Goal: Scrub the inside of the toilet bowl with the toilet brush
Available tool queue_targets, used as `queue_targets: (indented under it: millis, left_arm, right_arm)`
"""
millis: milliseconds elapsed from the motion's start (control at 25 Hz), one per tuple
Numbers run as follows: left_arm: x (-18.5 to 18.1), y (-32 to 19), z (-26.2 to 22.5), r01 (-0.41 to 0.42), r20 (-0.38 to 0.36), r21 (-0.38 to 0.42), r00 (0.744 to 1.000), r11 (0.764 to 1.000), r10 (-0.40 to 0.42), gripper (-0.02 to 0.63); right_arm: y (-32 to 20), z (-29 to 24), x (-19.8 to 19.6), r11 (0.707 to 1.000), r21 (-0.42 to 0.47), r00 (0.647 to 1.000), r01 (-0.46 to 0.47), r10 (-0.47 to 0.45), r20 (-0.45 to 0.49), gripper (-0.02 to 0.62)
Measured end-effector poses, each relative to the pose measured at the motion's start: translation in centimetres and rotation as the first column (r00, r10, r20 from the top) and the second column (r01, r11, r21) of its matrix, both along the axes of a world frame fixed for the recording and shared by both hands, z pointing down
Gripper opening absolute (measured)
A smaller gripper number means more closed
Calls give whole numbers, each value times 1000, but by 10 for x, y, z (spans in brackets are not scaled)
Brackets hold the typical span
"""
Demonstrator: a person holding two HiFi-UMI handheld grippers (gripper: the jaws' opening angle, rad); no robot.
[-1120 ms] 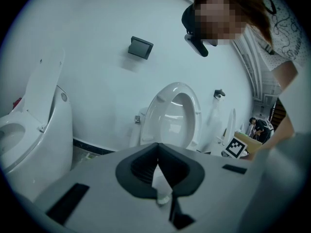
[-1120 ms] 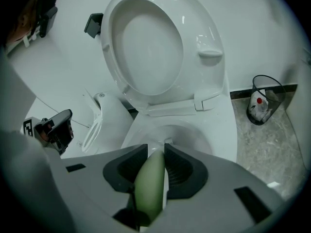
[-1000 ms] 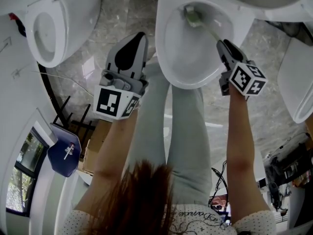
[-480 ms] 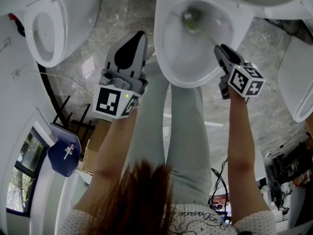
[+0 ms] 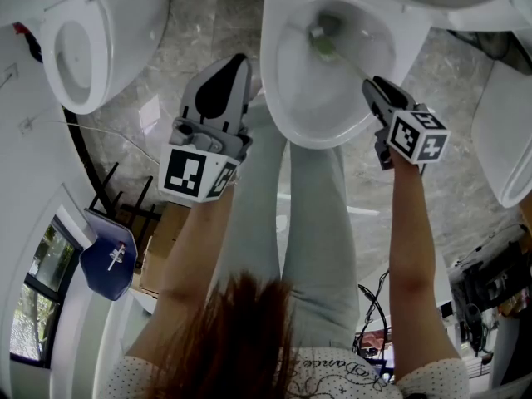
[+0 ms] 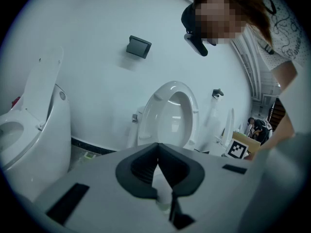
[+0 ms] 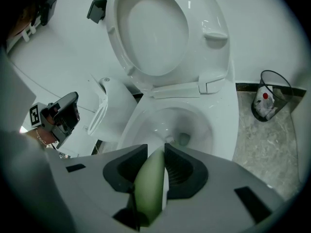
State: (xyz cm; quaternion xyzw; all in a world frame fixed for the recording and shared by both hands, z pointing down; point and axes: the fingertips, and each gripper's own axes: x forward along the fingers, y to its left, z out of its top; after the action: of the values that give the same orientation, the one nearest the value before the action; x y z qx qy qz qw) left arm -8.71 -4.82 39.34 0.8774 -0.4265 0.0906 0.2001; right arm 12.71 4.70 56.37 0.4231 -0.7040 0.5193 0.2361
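Left of toilet bowl (image 5: 278,106): left gripper (image 5: 235,63), jaws pressed together on nothing, idle just beside rim.
Inside bowl: toilet brush (image 5: 325,41), head low on inner wall near drain.
Right of bowl: right gripper (image 5: 376,88), clamped on brush handle.
Risks: smooth tapered handle may twist or slide between jaws under scrubbing load; hard stroke likely throws splash over rim.
Brush: pale green handle, thin shaft, small greyish head.
Bowl: glossy white, seat raised.
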Motion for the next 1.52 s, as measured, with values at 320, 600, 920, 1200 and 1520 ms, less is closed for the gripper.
queue_targets:
  millis: [320, 600, 920, 1200, 1520]
  left_arm:
    - [0, 4, 1, 3, -1, -1, 1000, 1000, -3, 2]
    - [0, 5, 1, 6, 0, -2, 1000, 1000, -6, 2]
    - [0, 6, -1, 5, 3, 1, 1000, 1000, -5, 3]
    - [1, 5, -3, 9, 2, 3, 1000, 1000, -9, 2]
    - [-2, 6, -2, 19, 4, 2, 1000, 1000, -19, 2]
  right_arm:
    - [5, 2, -3, 992, -6, 990, 125, -125, -59, 120]
    - [13, 6, 7, 985, -31, 980, 171, -173, -102, 118]
    - [17, 4, 9, 976, -30, 966, 217, -219, -135, 118]
    - [14, 1, 10, 966, -28, 952, 258, -259, -165, 118]
    - [6, -6, 21, 960, -21, 940, 279, -277, -200, 118]
